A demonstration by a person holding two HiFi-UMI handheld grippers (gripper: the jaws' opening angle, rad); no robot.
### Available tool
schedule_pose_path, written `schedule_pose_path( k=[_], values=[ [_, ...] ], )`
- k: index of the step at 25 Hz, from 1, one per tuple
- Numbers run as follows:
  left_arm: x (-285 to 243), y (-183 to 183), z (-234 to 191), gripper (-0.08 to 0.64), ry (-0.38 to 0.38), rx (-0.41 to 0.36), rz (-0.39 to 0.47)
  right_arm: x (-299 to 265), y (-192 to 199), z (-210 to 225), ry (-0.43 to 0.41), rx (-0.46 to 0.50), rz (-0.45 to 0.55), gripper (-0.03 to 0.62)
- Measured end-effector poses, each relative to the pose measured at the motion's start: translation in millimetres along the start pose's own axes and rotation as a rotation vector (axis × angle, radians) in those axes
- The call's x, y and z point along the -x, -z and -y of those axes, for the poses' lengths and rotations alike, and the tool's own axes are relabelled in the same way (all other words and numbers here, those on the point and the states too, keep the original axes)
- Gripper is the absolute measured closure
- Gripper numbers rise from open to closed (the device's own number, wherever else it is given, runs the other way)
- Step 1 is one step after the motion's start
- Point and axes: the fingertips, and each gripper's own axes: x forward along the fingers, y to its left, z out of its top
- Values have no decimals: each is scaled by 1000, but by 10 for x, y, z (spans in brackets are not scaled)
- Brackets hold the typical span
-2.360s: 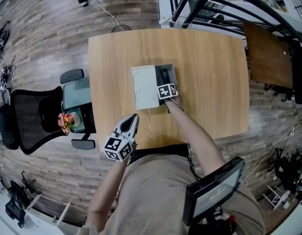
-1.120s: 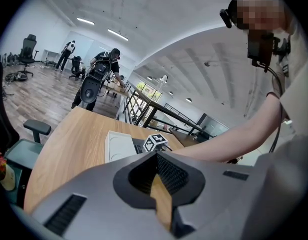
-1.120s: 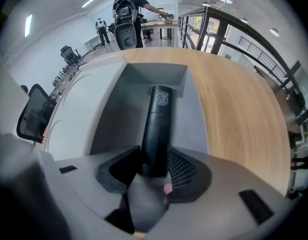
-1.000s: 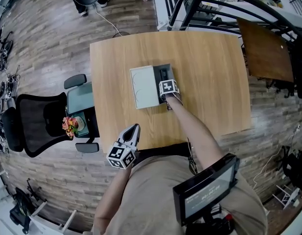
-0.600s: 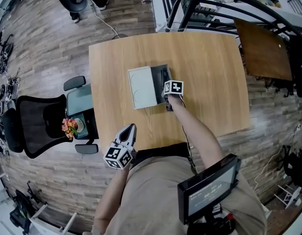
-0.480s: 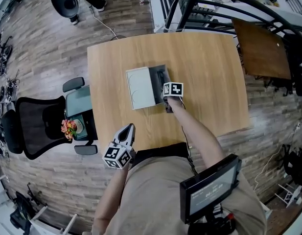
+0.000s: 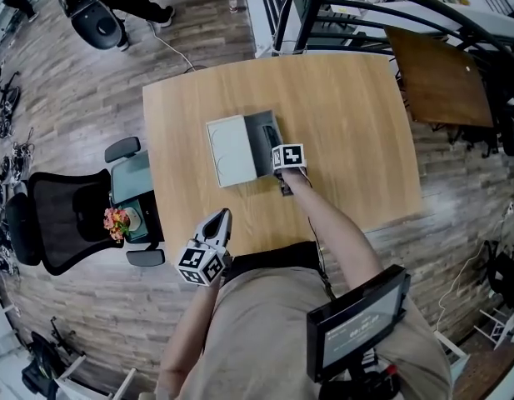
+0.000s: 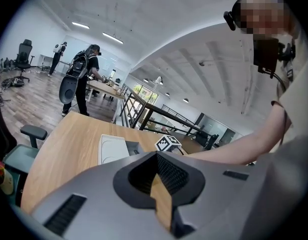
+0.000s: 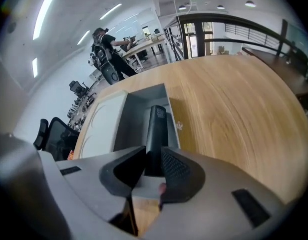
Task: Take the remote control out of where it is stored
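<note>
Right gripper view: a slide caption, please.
Right gripper, jaws just closing on the remote control inside the open grey box.

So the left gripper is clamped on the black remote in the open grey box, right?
Not the left. The right gripper is clamped on the black remote in the open grey box; its jaws have just been closing on it, as the right gripper view shows. The left gripper is empty.

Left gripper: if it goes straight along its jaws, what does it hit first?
Probably the bare tabletop, short of the grey box: the left gripper tilts slightly down from the near edge. Depth is unclear; the box could come first.
</note>
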Motion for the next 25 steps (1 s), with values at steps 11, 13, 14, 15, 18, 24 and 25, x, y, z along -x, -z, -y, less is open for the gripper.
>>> schedule_pose_path(
  k=[11,13,14,15,18,24,25],
  values=[
    [192,148,-73,566,-54,23,3,-155,70,9,69,153,-93,544],
    [195,153,-45,566,-58,26,6,-248,67,14,89,184,-159,460],
    [196,153,-30,566,-59,26,8,-283,53,29,113,206,-198,458],
    [199,153,-17,566,-60,26,10,-329,49,40,138,229,-242,449],
    [244,156,2,566,-68,29,17,-530,144,42,168,222,-377,422],
    [423,190,-87,566,-108,52,41,-694,257,77,200,168,-482,354],
    [450,206,-111,566,-117,60,44,-682,246,78,211,224,-481,366]
  ],
)
